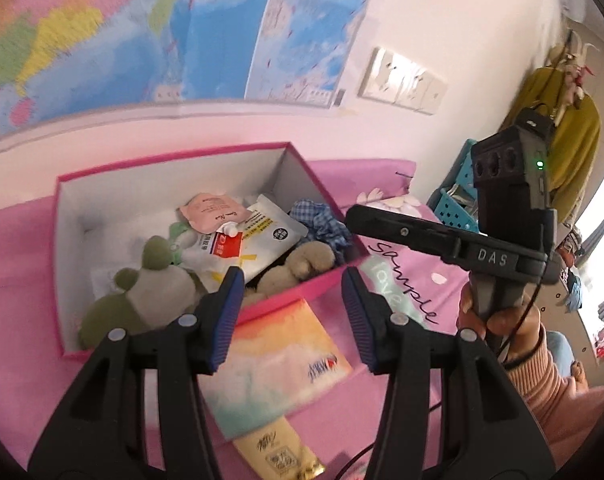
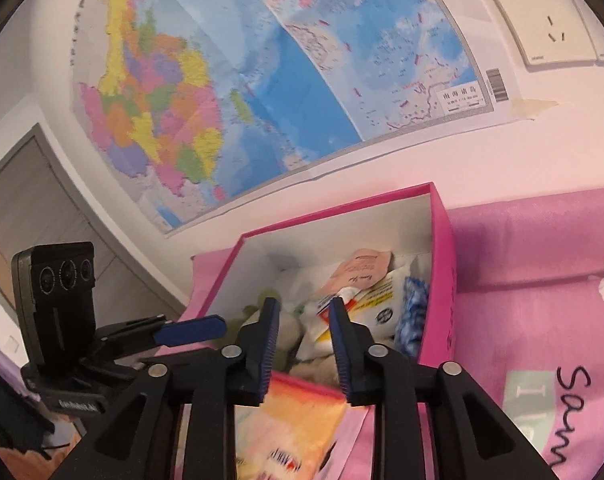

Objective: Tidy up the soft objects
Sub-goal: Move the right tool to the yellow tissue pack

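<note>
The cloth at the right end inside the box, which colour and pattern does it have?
Blue and white checks. The cloth shows best in the left wrist view, bunched against the pink box's right wall.

One pink box [image 1: 310, 286]; two plush toys, green [image 1: 141, 292] and beige [image 1: 297, 264]; one checked cloth [image 1: 322, 220]; three sachets inside; two packets [image 1: 277, 364] outside.

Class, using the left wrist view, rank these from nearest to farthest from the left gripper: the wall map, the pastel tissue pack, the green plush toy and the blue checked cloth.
From the left gripper:
1. Pastel tissue pack, lying just below the jaws, outside the box.
2. Green plush toy, left, in the box's near corner.
3. Blue checked cloth, by the box's right wall, farther in.
4. Wall map, on the wall behind.
</note>
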The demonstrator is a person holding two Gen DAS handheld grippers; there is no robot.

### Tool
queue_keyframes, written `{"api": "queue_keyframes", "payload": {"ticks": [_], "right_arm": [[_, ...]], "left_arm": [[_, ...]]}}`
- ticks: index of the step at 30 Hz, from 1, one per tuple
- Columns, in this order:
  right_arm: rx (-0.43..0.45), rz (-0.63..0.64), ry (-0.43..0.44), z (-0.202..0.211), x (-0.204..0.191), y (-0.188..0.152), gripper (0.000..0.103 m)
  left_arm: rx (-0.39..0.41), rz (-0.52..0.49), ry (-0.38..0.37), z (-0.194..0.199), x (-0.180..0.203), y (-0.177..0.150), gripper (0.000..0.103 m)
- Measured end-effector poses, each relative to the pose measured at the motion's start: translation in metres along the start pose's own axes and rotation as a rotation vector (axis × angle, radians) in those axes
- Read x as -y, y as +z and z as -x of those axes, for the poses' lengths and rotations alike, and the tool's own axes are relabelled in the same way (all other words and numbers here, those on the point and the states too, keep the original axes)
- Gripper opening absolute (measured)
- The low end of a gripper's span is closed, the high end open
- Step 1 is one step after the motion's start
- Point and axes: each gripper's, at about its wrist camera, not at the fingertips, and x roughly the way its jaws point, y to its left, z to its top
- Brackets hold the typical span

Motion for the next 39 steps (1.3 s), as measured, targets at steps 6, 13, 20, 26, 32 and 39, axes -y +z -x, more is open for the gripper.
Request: {"api": "queue_keyframes", "payload": {"ticks": [6, 13, 20, 26, 32, 39], "right_arm": [[-0.002, 0.033, 0.06, 0.025, -0.018, -0.017, 0.04], [-0.066, 0.072, 0.115, 0.04, -0.037, -0.05, 0.048], [-0.18, 0.086, 0.125, 0.032, -0.047, -0.095, 0.052], [-0.274, 0.052, 0.127, 0.008, -0.048, -0.128, 0.052], [-0.333, -0.003, 0.133, -0.008, -0.043, -0.154, 0.052], [-0.319, -0.052, 0.115, -0.005, -0.035, -0.161, 0.052]], "left_arm": [[0.052, -0.01, -0.002, 0.036, 0.004, -0.028, 0.052], [0.005, -0.016, 0.033, 0.05, 0.005, -0.076, 0.052], [-0.079, 0.045, 0.03, 0.039, -0.005, -0.12, 0.052], [-0.169, 0.112, 0.008, 0.019, -0.016, -0.152, 0.052], [-0.226, 0.164, -0.068, 0.004, -0.018, -0.166, 0.052], [-0.251, 0.143, -0.175, -0.012, 0.006, -0.162, 0.052]]}}
